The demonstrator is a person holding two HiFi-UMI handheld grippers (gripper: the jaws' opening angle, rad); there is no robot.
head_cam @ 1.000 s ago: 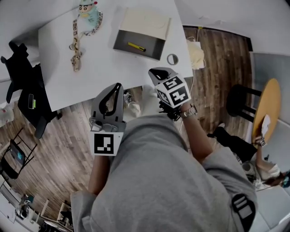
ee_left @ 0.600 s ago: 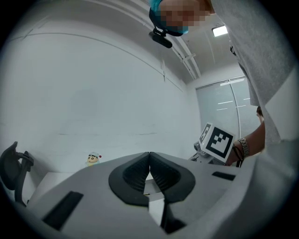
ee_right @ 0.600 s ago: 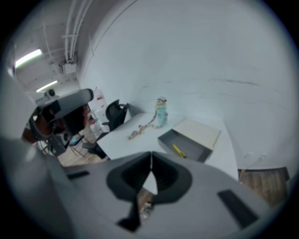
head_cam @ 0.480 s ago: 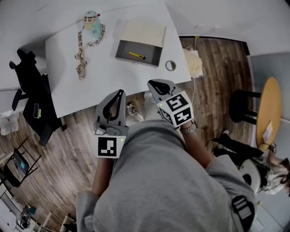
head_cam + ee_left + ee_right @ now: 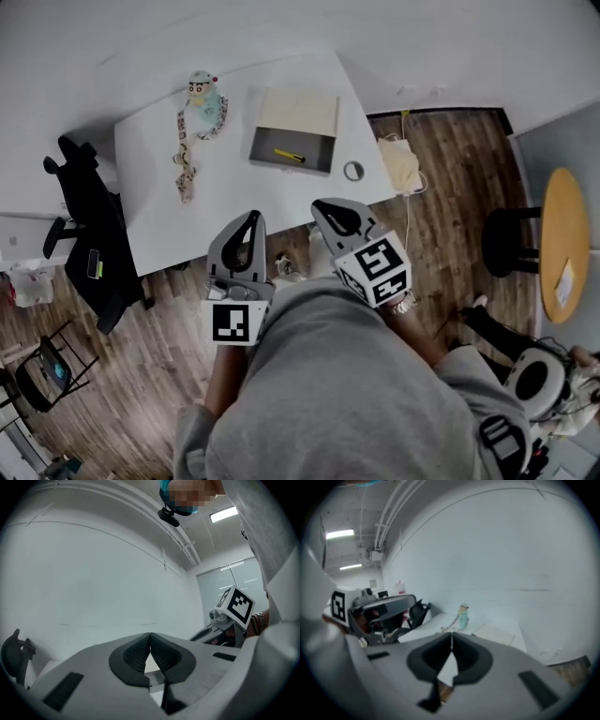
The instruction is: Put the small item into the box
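A grey sweatshirt [image 5: 347, 394] covers the person's shoulders and both arms down to the sleeves. At 4 o'clock in the head view a black buckle [image 5: 503, 441] sits on it. A metal wristband [image 5: 403, 305] shows at the right wrist. The left tongs [image 5: 251, 216] and right tongs [image 5: 320, 204] have pale grey shells lined with black ribbed pads [image 5: 133, 653]. The left cube [image 5: 234, 322] and the right cube [image 5: 378, 270] are white with black square markers.
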